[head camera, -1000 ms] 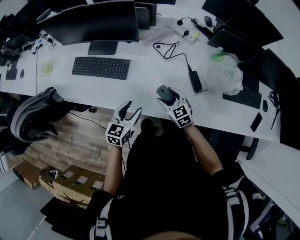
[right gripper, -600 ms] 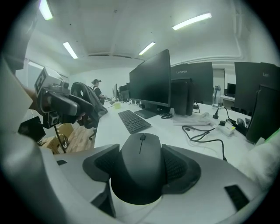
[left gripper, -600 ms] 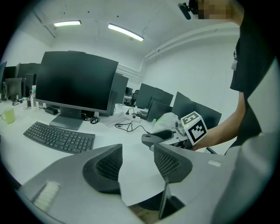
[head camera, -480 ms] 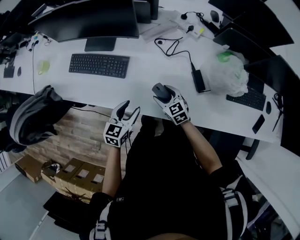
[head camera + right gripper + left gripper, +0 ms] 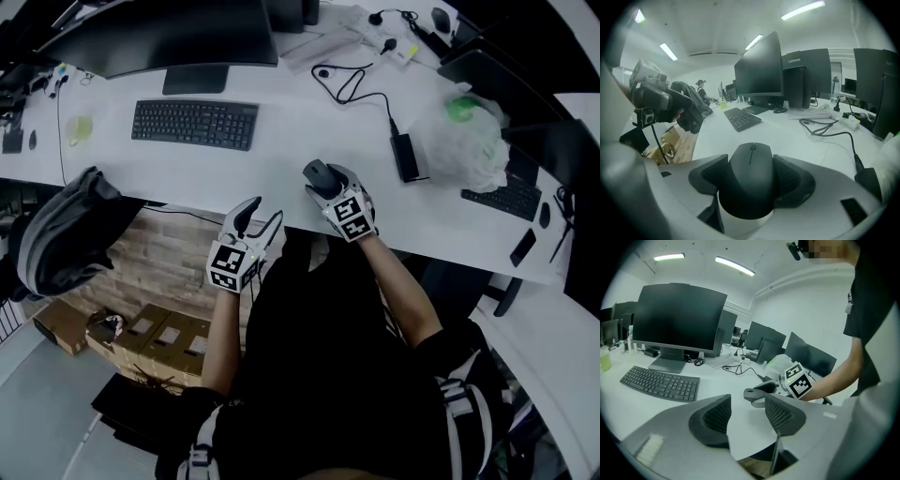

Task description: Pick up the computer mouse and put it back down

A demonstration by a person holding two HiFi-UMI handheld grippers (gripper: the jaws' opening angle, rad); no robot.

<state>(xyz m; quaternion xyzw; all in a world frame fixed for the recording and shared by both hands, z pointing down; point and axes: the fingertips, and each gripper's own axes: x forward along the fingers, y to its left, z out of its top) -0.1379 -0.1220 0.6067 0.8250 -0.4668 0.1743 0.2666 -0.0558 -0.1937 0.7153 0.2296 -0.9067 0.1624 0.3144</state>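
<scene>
The left tongs (image 5: 747, 416) stand spread and empty at the near edge of the white bench (image 5: 281, 150). To their right, the right tongs (image 5: 752, 180) pinch the computer mouse (image 5: 751, 164) by its flanks, just inside that edge. The keyboard (image 5: 194, 124) lies farther back.

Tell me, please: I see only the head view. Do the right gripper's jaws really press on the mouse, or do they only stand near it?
Observer: They press. In the right gripper view, both pads of the right gripper sit against the sides of the mouse.
Operator: Which way does its wheel point?
Observer: Away from the gripper, roughly toward the keyboard.
Operator: And the left gripper?
Observer: In the left gripper view, the left gripper has its jaws apart, with only the bare desk showing between them.
</scene>
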